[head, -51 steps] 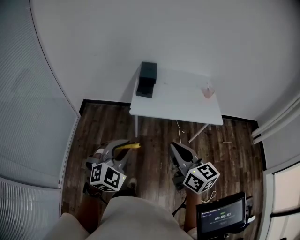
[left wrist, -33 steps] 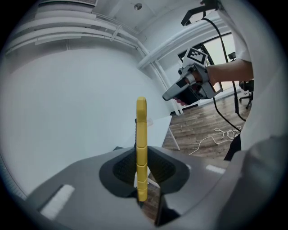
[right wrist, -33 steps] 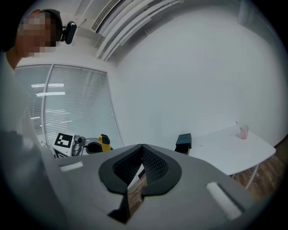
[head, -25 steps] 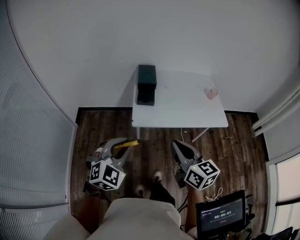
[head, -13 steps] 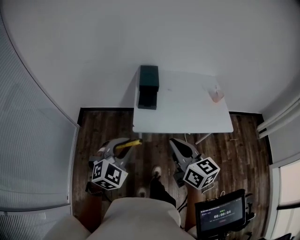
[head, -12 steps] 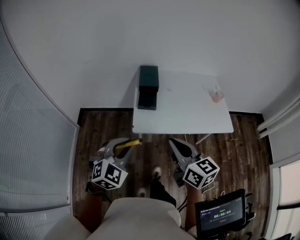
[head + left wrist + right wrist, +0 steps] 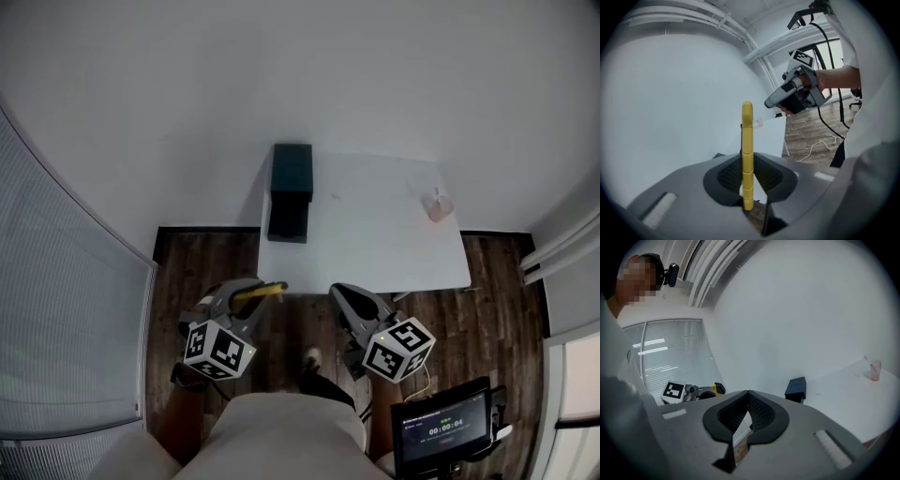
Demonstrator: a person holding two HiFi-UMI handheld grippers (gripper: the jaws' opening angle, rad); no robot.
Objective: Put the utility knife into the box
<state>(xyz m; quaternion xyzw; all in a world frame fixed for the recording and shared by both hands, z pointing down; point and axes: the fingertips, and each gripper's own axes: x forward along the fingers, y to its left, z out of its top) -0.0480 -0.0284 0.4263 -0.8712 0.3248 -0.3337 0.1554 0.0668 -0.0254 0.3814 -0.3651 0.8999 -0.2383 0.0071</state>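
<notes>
A yellow utility knife stands edge-on between the jaws of my left gripper, which is shut on it and held over the wooden floor just short of the table's near edge. The dark box sits at the left end of the white table, apparently with a lid part beside it; its inside does not show. My right gripper hangs beside the left one, shut and with nothing in it.
A pink cup with a stick in it stands at the table's far right corner. White walls close in behind the table, blinds run along the left, and a small screen sits at the lower right. Cables lie on the floor.
The table and box have come closer to both grippers as the person steps forward. Both grippers keep their pose, and the knife stays in the left one.
</notes>
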